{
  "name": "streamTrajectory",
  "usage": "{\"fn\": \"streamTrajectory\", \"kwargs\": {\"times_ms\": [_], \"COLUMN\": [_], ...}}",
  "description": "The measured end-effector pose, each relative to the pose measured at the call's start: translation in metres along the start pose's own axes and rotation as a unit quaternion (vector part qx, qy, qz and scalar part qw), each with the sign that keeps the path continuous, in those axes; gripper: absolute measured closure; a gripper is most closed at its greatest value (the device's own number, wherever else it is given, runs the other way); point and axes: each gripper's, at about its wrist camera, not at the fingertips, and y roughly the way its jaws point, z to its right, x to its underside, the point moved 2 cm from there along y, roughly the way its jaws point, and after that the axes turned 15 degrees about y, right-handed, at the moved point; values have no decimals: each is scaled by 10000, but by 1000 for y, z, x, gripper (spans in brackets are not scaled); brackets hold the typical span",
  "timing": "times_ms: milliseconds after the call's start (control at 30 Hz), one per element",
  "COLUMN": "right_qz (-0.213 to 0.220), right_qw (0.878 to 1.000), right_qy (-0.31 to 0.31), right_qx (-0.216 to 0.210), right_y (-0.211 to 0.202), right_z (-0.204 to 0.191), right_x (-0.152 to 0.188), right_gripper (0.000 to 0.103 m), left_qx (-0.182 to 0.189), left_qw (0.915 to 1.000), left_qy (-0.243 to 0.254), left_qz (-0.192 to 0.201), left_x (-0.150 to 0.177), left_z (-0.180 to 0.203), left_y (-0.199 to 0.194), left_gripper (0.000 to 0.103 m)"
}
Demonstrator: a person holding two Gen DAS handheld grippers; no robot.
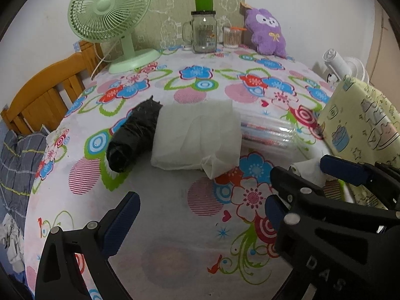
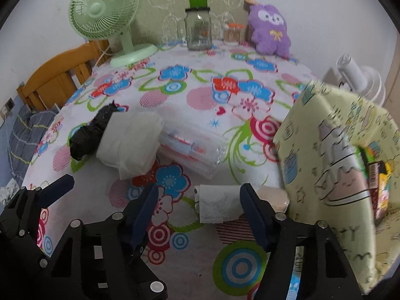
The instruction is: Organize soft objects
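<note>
So the back edge of the table with the flowery cloth (image 1: 160, 215) is pretty crowded. A pale green desk fan (image 1: 110, 17) sits at the back left corner. Near the middle of that edge there's a glass mason jar mug (image 1: 203, 35) with a green box (image 1: 203, 3) behind it, and a cotton swab tub (image 1: 231, 37) just beside the mug. A wooden bed headboard (image 1: 47, 92) shows past the left edge, and a white fan (image 2: 360, 77) is off past the right edge.

Soft, even room light is falling across both views, casting only faint shadows. Fisheye bending is curving the edges into dark corners. The yellow bag (image 2: 332, 165) at the right is smearing with motion blur.
</note>
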Motion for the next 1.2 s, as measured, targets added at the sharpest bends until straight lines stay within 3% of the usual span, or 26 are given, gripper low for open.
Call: {"fn": "streamTrajectory", "kwargs": {"times_ms": [433, 900, 1200], "right_qz": [-52, 303, 473], "right_qw": [9997, 9994, 9988], "right_qy": [-164, -138, -71], "right_qx": [186, 66, -60], "right_y": [10, -13, -13], "right_z": [2, -6, -13], "right_x": [3, -16, -37], "right_gripper": [77, 87, 89], "left_qx": [49, -25, -226], "left_qw": [9999, 9998, 9993], "left_qy": [106, -25, -198], "left_qz": [-120, 191, 228], "left_x": [-1, -25, -46], "left_z": [7, -3, -18], "left_y": [8, -4, 11], "left_gripper": [3, 3, 3]}}
